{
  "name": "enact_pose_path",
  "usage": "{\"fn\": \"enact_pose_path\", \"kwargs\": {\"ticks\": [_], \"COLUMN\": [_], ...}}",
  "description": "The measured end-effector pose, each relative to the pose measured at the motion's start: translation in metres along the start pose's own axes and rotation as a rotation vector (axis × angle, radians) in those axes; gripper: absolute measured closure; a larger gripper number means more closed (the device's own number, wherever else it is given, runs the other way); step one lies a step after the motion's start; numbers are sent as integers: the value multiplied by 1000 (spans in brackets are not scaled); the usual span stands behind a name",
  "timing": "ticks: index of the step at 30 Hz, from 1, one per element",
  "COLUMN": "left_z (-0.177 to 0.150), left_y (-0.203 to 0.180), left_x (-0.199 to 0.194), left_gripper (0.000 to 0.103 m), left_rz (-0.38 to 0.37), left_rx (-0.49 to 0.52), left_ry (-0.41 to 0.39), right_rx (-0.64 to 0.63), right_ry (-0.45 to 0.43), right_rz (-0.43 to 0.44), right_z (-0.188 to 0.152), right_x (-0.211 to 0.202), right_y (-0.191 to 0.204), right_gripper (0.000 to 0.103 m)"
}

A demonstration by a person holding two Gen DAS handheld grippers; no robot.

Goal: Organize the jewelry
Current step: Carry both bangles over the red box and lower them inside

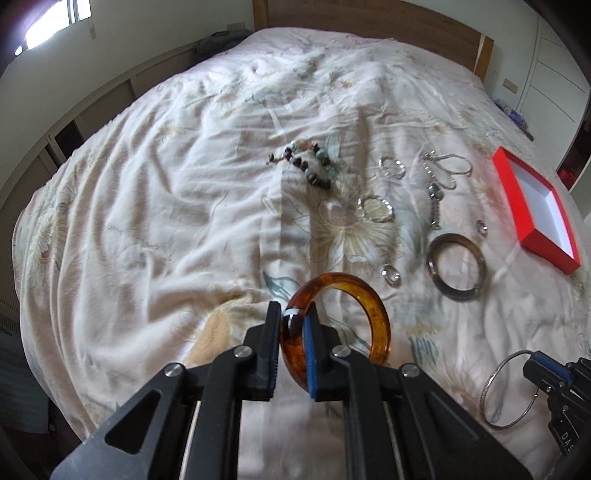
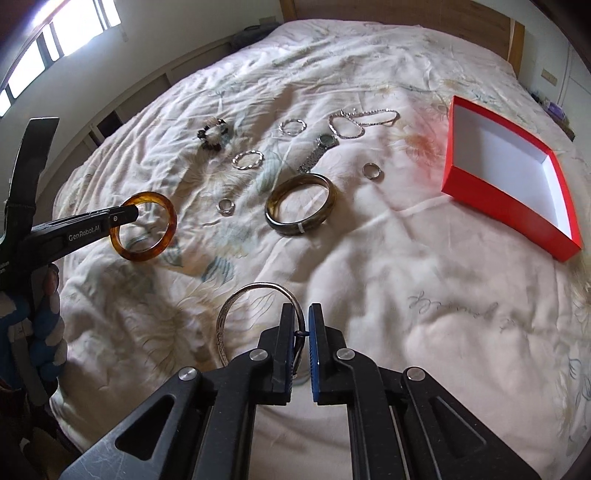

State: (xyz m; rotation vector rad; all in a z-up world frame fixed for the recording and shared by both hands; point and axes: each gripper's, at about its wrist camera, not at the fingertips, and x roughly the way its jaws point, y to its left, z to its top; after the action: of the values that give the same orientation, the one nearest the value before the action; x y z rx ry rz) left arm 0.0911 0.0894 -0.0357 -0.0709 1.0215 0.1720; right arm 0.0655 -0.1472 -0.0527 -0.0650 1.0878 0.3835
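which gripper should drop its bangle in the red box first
Right, probably. The right gripper holds the silver bangle on the side where the red box lies open. The left gripper, shut on the amber bangle, sits farther from the box and would have to cross over.

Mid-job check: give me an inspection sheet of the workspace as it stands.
Surface: rumpled floral bedspread.
Job's things: empty red box; olive bangle, watch, chains, beaded bracelet, rings lying loose.
Clutter: nothing seen.
Grippers: left gripper shut on amber bangle; right gripper shut on thin silver bangle.
Cables: nothing seen.
Surroundings: wooden headboard, window.
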Motion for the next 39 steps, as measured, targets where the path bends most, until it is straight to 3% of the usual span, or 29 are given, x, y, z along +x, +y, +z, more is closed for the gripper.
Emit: {"fn": "enact_pose_path", "kwargs": {"ticks": [10, 16, 22, 29, 39], "left_z": [-10, 1, 28, 82, 160], "left_y": [-7, -37, -95, -186, -323], "left_x": [-37, -52, -57, -40, 31], "left_gripper": [92, 92, 92, 92, 92], "left_rz": [-6, -42, -124, -222, -259], "left_rx": [27, 80, 152, 225, 358], "left_ry": [-49, -63, -64, -62, -84], "right_rx": [38, 84, 133, 193, 225], "right_ry": [-97, -161, -208, -236, -239], "right_rz": [13, 0, -52, -149, -244], "right_z": [-8, -3, 16, 56, 138], "right_x": [-36, -58, -78, -84, -35], "right_y": [-9, -39, -90, -171, -275], "right_gripper": [96, 96, 95, 95, 95]}}
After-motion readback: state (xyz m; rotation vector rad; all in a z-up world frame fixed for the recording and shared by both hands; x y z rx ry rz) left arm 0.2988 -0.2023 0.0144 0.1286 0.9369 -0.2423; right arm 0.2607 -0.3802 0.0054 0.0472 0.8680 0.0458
